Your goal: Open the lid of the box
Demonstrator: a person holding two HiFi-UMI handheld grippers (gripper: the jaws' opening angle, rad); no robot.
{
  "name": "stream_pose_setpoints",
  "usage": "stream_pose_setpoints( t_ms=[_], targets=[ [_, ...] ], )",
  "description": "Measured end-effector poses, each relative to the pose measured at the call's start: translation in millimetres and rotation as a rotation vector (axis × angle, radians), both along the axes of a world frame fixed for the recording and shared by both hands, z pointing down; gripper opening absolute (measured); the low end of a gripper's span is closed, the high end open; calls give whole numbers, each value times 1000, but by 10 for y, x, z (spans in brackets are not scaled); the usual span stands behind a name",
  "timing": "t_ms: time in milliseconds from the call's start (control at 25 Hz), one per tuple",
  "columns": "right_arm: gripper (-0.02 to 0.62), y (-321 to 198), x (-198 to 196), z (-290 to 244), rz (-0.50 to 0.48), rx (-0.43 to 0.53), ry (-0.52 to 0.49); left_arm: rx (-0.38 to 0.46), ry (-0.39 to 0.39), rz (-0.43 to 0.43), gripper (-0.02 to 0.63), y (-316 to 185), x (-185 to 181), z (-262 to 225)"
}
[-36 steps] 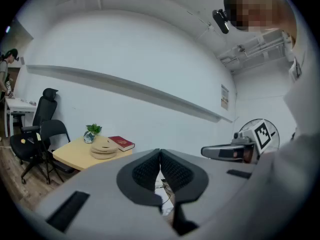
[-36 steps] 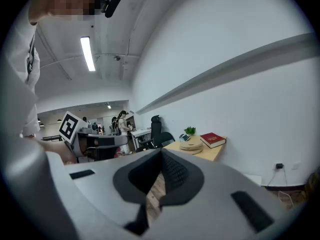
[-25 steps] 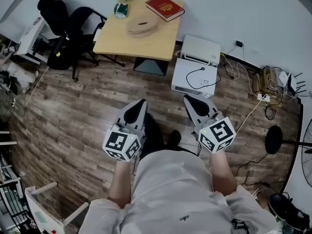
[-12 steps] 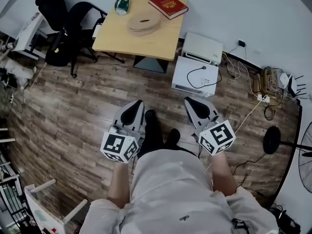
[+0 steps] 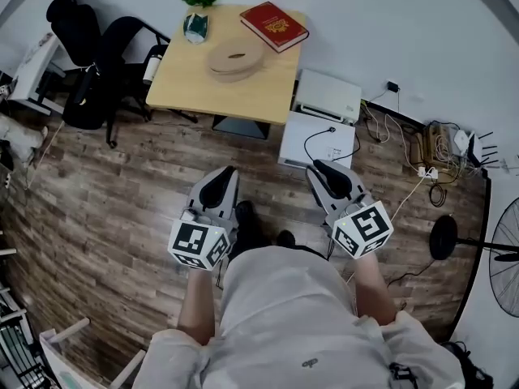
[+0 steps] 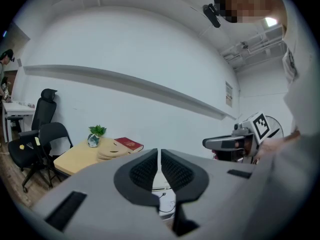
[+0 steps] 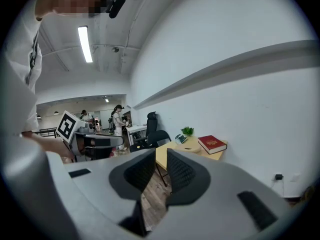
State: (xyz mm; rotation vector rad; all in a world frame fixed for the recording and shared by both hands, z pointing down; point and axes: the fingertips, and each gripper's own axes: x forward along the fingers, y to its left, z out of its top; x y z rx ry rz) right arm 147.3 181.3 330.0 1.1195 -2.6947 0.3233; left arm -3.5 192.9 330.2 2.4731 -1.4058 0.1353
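Note:
The box is a round, flat wooden box [image 5: 235, 57] with its lid on, lying on a light wooden table [image 5: 195, 79] far ahead of both grippers. It also shows as the box [image 6: 109, 153] and the box [image 7: 192, 147]. My left gripper [image 5: 217, 186] is held in the air over the floor, its jaws shut to a thin slit with nothing in them; in its own view it is the left gripper [image 6: 159, 159]. My right gripper [image 5: 331, 177] hangs beside it. Its jaws have just been opening, and the right gripper [image 7: 161, 166] shows a gap with nothing between.
A red book [image 5: 274, 16] and a small potted plant [image 5: 197, 6] share the table. Black office chairs [image 5: 97, 55] stand to its left. White machines [image 5: 320, 132] sit on the wood floor to its right, with cables [image 5: 438, 144] and a fan [image 5: 503, 258] further right.
The person and both grippers have come nearer the table. The white machines on the floor now lie just ahead of the right gripper.

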Motion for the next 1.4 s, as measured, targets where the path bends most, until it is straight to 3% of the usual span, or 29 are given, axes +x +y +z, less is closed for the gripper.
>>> stream_pose_setpoints(
  t_ms=[240, 320, 680, 1000, 1400],
  targets=[
    [115, -369, -240, 20, 35, -22, -1, -6, 29, 21, 19, -378, -320, 1],
    [126, -471, -363, 41, 35, -32, -11, -10, 25, 21, 83, -479, -473, 16],
    [196, -821, -964, 169, 48, -69, 12, -32, 48, 57, 107, -871, -1034, 171],
    [204, -943, -1076, 450, 97, -143, 57, -102, 93, 90, 115, -1016, -1162, 488],
    [212, -1358, -1077, 534, 103, -142, 65, -133, 100, 96, 115, -1321, -1191, 632]
  ],
)
